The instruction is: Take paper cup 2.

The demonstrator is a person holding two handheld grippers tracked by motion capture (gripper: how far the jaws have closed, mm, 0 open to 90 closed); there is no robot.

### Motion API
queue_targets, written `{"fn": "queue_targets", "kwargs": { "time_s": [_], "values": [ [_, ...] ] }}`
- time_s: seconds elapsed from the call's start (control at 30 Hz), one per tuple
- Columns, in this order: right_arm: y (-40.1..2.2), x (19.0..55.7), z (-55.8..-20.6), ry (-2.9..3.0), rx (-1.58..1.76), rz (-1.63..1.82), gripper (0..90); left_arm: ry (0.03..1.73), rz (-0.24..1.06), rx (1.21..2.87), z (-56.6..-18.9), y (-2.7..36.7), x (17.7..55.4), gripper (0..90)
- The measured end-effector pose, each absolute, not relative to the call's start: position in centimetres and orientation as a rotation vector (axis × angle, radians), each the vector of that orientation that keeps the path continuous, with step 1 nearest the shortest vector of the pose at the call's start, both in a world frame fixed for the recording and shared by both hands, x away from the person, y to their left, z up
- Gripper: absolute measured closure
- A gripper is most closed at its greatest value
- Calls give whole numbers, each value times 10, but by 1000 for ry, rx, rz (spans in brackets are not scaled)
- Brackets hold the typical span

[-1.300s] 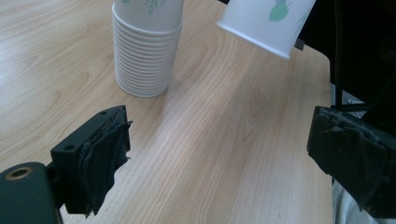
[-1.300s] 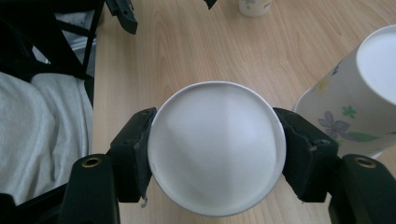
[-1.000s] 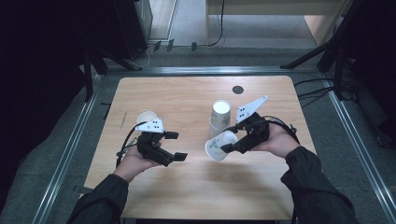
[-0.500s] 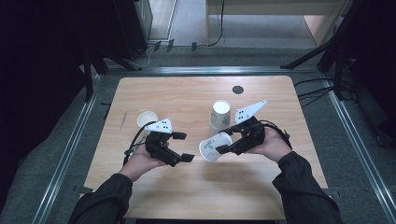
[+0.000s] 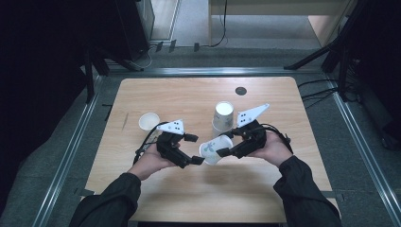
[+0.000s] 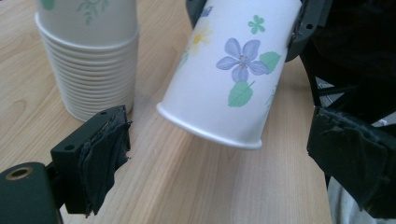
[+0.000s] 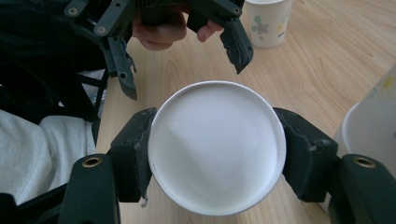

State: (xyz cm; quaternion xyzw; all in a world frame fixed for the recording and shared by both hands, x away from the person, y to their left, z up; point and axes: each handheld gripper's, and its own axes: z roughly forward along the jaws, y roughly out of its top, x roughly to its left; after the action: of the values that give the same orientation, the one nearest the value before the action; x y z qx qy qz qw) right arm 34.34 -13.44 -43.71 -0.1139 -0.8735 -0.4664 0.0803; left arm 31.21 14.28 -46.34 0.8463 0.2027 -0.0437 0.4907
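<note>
Wooden counter (image 5: 156,189) carries a lone white paper cup (image 5: 149,121) at far left. The left gripper (image 5: 195,150) stands spread, empty, beside the tilted white flowered paper cup (image 5: 215,150), pinched above the counter by the right gripper (image 5: 223,145). Behind stands a stack of white paper cups (image 5: 223,116).

i can't make out any writing, brand name or number anywhere. the paper cup (image 6: 233,70) carries printed flowers and leaves but no words, and so does the stack of cups (image 6: 88,56). the grey plates on the grippers show small dark dots, and i can't read those as any sign.
</note>
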Motion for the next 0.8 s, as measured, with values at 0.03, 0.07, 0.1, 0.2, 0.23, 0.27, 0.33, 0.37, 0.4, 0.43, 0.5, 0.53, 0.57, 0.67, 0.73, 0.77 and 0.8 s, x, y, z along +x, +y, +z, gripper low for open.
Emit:
{"fn": "queue_targets", "kwargs": {
  "time_s": [0.03,0.07,0.1,0.2,0.23,0.27,0.33,0.37,0.4,0.43,0.5,0.53,0.57,0.67,0.73,0.77,0.8],
  "values": [
    [-134,343,-437,-2609,-339,-1399,350,488,-108,2052,-464,142,312,60],
    [-133,343,-437,-2606,-335,-1401,350,489,-108,2046,-464,142,311,60],
    [-132,342,-436,-2601,-332,-1404,350,485,-105,2043,-464,141,311,60],
    [-130,340,-435,-2595,-317,-1414,350,478,-114,2039,-466,140,311,60],
    [-129,340,-435,-2594,-312,-1414,350,474,-114,2042,-466,140,311,60],
    [-128,339,-434,-2593,-310,-1413,350,471,-118,2041,-467,139,310,60],
    [-126,339,-434,-2590,-310,-1413,350,466,-117,2042,-467,139,310,60],
    [-125,339,-434,-2591,-306,-1411,350,462,-120,2041,-467,138,310,60],
    [-124,339,-434,-2591,-301,-1414,350,462,-121,2036,-467,138,310,60],
    [-123,338,-434,-2586,-309,-1412,350,457,-119,2038,-467,138,310,60],
    [-121,338,-434,-2582,-303,-1414,350,456,-120,2039,-468,137,310,61],
    [-120,338,-434,-2583,-304,-1414,350,456,-116,2039,-468,136,310,60],
    [-120,338,-434,-2582,-305,-1413,350,455,-115,2037,-468,136,310,60],
    [-118,337,-434,-2579,-298,-1412,350,454,-118,2033,-469,136,310,61],
    [-117,337,-433,-2578,-300,-1414,350,453,-118,2038,-470,135,310,60],
    [-116,337,-433,-2577,-302,-1414,350,451,-118,2040,-471,134,310,61],
    [-116,337,-433,-2577,-301,-1416,350,447,-121,2044,-471,134,310,61]
  ]
}}
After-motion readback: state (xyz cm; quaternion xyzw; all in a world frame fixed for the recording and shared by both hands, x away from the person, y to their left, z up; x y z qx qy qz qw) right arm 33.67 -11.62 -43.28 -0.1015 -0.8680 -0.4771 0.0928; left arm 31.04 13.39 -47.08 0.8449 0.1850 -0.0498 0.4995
